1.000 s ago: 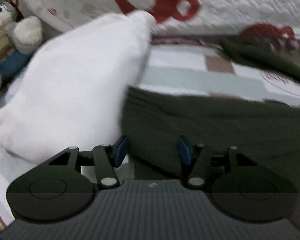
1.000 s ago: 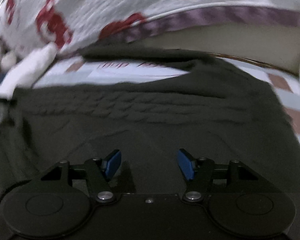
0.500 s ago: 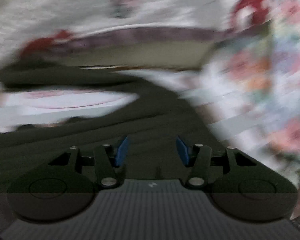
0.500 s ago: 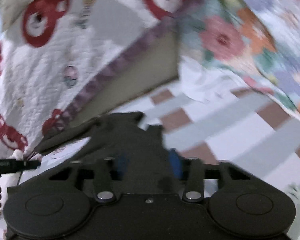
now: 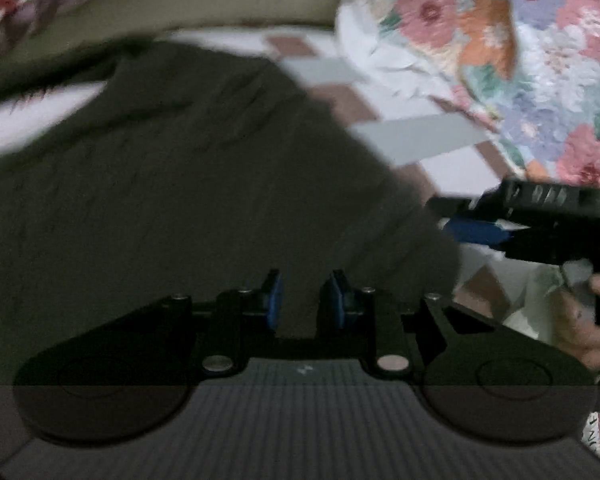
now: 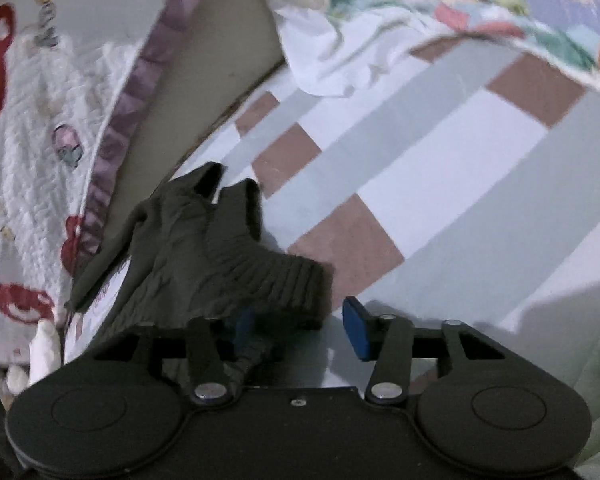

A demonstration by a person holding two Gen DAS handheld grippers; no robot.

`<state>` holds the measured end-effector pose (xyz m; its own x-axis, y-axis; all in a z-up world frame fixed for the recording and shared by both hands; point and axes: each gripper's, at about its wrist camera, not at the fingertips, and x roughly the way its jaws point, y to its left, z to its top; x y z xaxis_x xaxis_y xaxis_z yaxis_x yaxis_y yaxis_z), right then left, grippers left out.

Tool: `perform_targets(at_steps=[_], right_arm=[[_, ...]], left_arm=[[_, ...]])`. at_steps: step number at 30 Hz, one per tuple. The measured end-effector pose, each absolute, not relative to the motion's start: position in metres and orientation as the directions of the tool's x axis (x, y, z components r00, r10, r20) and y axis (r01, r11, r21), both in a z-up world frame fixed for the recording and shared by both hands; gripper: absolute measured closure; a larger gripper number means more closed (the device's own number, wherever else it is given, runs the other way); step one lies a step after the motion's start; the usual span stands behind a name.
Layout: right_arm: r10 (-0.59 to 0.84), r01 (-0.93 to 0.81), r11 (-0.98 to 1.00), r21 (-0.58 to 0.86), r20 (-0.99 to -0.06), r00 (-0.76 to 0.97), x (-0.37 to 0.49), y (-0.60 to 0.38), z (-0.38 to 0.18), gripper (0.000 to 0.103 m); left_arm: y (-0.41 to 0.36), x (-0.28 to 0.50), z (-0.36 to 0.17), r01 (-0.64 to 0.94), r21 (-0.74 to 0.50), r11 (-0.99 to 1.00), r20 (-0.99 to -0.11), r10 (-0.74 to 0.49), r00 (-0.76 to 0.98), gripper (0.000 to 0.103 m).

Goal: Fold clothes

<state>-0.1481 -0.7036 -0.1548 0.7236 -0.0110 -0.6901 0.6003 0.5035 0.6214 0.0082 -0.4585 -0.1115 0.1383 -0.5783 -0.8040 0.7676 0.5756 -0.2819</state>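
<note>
A dark olive knit sweater [image 5: 172, 184] lies spread on the checked bed sheet [image 5: 416, 140]. In the left wrist view my left gripper [image 5: 303, 300] sits low over the sweater's near part, its blue pads drawn close with dark knit filling the narrow gap. My right gripper [image 5: 476, 232] shows at the sweater's right edge, held by a person's hand [image 5: 580, 320]. In the right wrist view the right gripper [image 6: 300, 326] is open. The sweater's ribbed edge [image 6: 284, 280] drapes over its left finger and reaches partly between the jaws, and the right pad [image 6: 356, 328] is bare.
A floral quilt [image 5: 540, 60] is bunched at the right of the bed. A white quilt with red bear prints [image 6: 32, 160] and a purple border hangs at the left. Checked sheet [image 6: 440, 168] stretches bare to the right of the sweater.
Both cameras swung right across the bed. My left gripper's pads went from wide apart to close together over the sweater. My right gripper stayed open and reached the sweater's ribbed edge.
</note>
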Motion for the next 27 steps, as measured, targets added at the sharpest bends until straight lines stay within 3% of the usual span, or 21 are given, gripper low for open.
perform_targets(at_steps=[4, 10, 11, 12, 13, 16, 19, 20, 22, 24, 27], right_arm=[[0.042, 0.594, 0.414, 0.690, -0.666, 0.745, -0.141, -0.704, -0.168, 0.043], [-0.024, 0.558, 0.564, 0.609, -0.663, 0.748, -0.116, -0.698, -0.163, 0.039], [-0.022, 0.541, 0.561, 0.626, -0.642, 0.766, -0.114, -0.698, -0.166, 0.047], [-0.016, 0.526, 0.551, 0.648, -0.622, 0.783, -0.113, -0.699, -0.170, 0.097], [-0.025, 0.509, 0.520, 0.686, -0.584, 0.812, -0.116, -0.700, -0.172, 0.093], [-0.145, 0.287, 0.392, 0.874, -0.249, 0.957, -0.151, -0.707, -0.155, 0.094], [-0.289, 0.318, 0.559, 0.766, -0.180, 0.940, -0.173, -0.702, -0.096, 0.096], [-0.328, 0.339, 0.621, 0.707, -0.159, 0.931, -0.180, -0.696, -0.079, 0.101], [-0.407, 0.444, 0.682, 0.581, -0.203, 0.891, -0.187, -0.697, -0.066, 0.102], [-0.465, 0.539, 0.697, 0.472, -0.274, 0.842, -0.189, -0.702, -0.064, 0.102], [-0.382, 0.558, 0.651, 0.514, -0.413, 0.827, -0.190, -0.710, -0.083, 0.100]], left_arm=[[-0.448, 0.008, -0.116, 0.760, -0.269, 0.591, -0.807, -0.569, 0.157, 0.078], [-0.451, 0.005, -0.115, 0.778, -0.231, 0.585, -0.795, -0.575, 0.196, 0.078], [-0.451, 0.005, -0.117, 0.777, -0.225, 0.587, -0.796, -0.571, 0.201, 0.078], [-0.451, 0.006, -0.118, 0.774, -0.226, 0.592, -0.797, -0.569, 0.203, 0.078], [-0.451, 0.007, -0.119, 0.769, -0.228, 0.597, -0.797, -0.568, 0.204, 0.078], [-0.445, 0.005, -0.114, 0.788, -0.234, 0.570, -0.769, -0.604, 0.208, 0.077], [-0.445, -0.006, -0.107, 0.828, -0.227, 0.513, -0.749, -0.636, 0.189, 0.075], [-0.446, -0.010, -0.105, 0.837, -0.241, 0.491, -0.742, -0.649, 0.167, 0.075], [-0.452, -0.017, -0.106, 0.849, -0.285, 0.444, -0.750, -0.655, 0.091, 0.067], [-0.458, -0.022, -0.115, 0.844, -0.311, 0.438, -0.783, -0.621, 0.034, 0.066], [-0.460, -0.027, -0.125, 0.842, -0.334, 0.424, -0.808, -0.588, -0.025, 0.065]])
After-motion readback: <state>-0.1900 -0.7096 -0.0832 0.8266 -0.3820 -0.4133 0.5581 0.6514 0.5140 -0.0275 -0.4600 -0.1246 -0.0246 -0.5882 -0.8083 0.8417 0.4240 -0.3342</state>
